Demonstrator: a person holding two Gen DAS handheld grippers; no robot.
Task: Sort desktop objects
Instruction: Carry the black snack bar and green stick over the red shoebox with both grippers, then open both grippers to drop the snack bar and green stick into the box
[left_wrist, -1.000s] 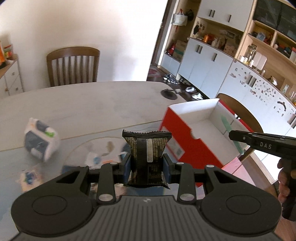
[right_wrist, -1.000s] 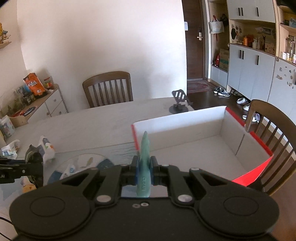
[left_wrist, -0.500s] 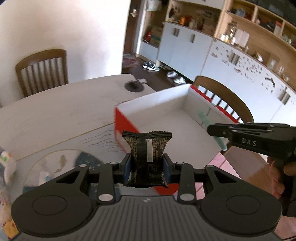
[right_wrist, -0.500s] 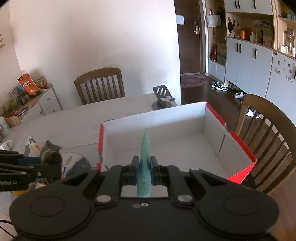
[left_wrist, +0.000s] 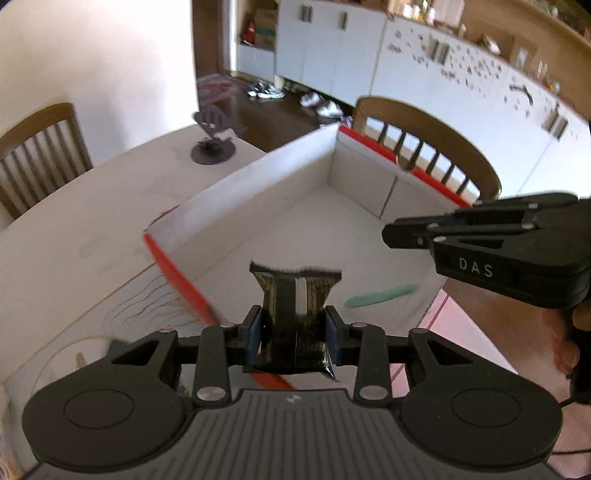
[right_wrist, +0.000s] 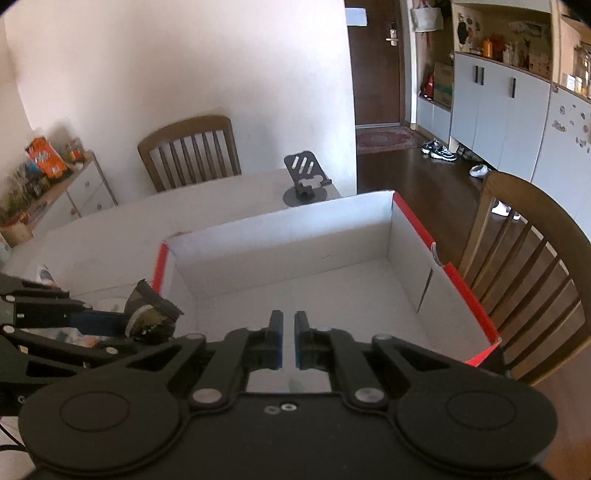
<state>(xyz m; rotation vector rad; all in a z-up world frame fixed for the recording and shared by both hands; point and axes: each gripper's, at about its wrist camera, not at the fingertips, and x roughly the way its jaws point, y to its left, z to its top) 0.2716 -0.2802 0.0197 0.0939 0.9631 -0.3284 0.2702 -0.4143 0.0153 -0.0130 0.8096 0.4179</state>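
Where cabinets stand, pale table (right_wrist: 207, 214)

Green stick (left_wrist: 380, 296) dropped into box (left_wrist: 258, 192), right gripper (right_wrist: 288, 325) emptied, closing

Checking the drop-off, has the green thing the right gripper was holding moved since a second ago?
Yes. It has left the right gripper and now shows blurred over the box floor.
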